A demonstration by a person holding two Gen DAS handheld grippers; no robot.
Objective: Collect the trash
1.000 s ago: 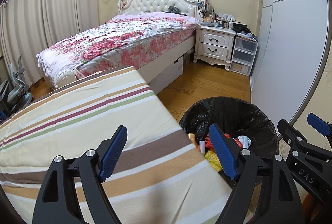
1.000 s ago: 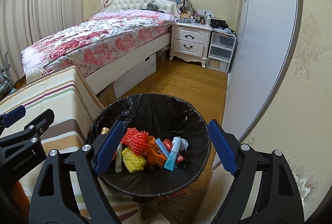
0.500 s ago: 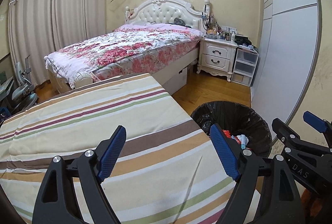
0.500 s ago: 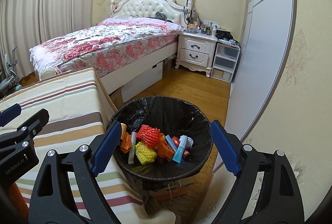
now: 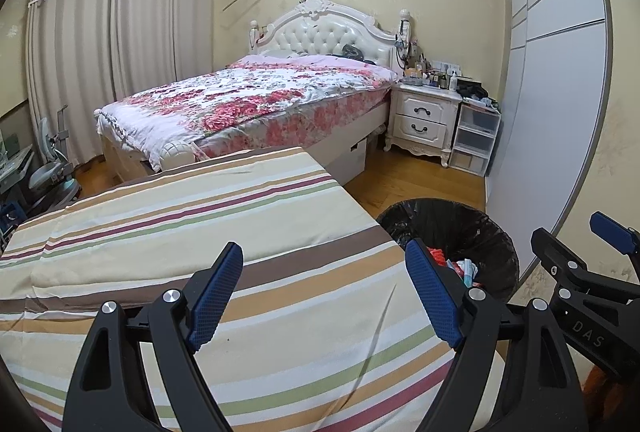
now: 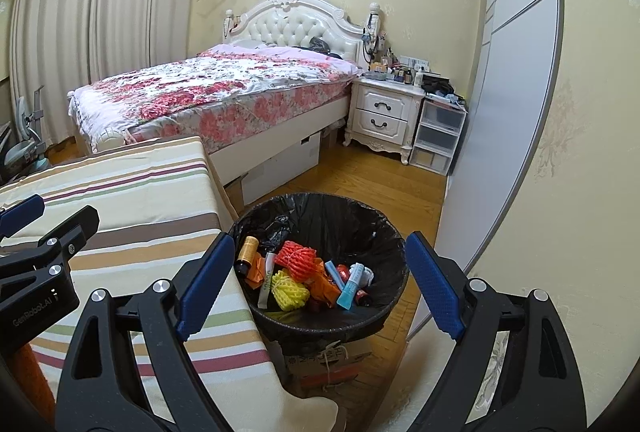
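A black-lined trash bin (image 6: 320, 208) stands on the floor at the table's right edge; it also shows in the left wrist view (image 5: 460, 224). It holds red foam net (image 6: 298, 256), yellow foam net (image 6: 288, 286), a brown bottle (image 6: 248, 250), a blue tube (image 6: 350, 286) and other scraps. My right gripper (image 6: 316, 284) is open and empty, above and in front of the bin. My left gripper (image 5: 324, 296) is open and empty over the striped tablecloth (image 5: 200, 216).
A flowered bed (image 5: 256, 100) lies across the room, with a white nightstand (image 5: 426, 118) and plastic drawers (image 5: 476, 138) beside it. A sliding wardrobe door (image 6: 512, 92) runs along the right. Wooden floor (image 6: 360, 176) lies between bin and bed.
Both grippers have pulled back and risen; the bin looks smaller and farther, and more of the tablecloth shows in the left wrist view. Both stay open.
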